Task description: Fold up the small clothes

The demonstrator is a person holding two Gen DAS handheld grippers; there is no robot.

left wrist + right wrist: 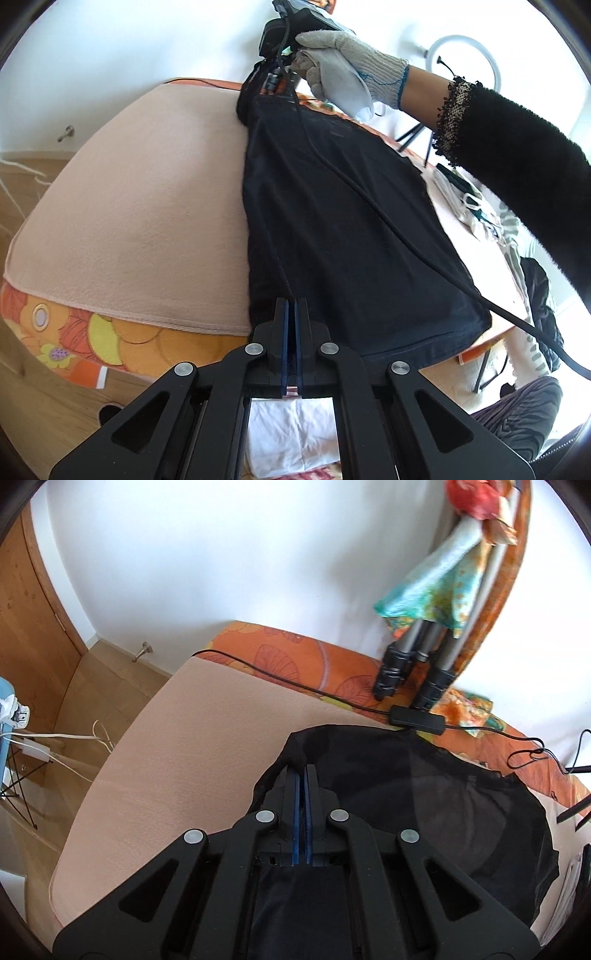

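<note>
A black garment (pixel 340 221) lies stretched over a peach blanket (pixel 147 206) on the bed. My left gripper (pixel 294 301) is shut on the garment's near edge. At the far end the gloved hand holds my right gripper (pixel 271 79), shut on the garment's other edge. In the right wrist view the right gripper (pixel 302 768) pinches a raised fold of the black garment (pixel 424 794), which hangs slack to the right over the peach blanket (pixel 177 757).
An orange floral bedcover (pixel 295 653) runs under the blanket. Tripod legs (pixel 410 668) and a black cable with an adapter box (pixel 417 716) lie at the far edge. Other clothes (pixel 476 214) are piled to the right. A black cable (pixel 388 221) crosses the garment.
</note>
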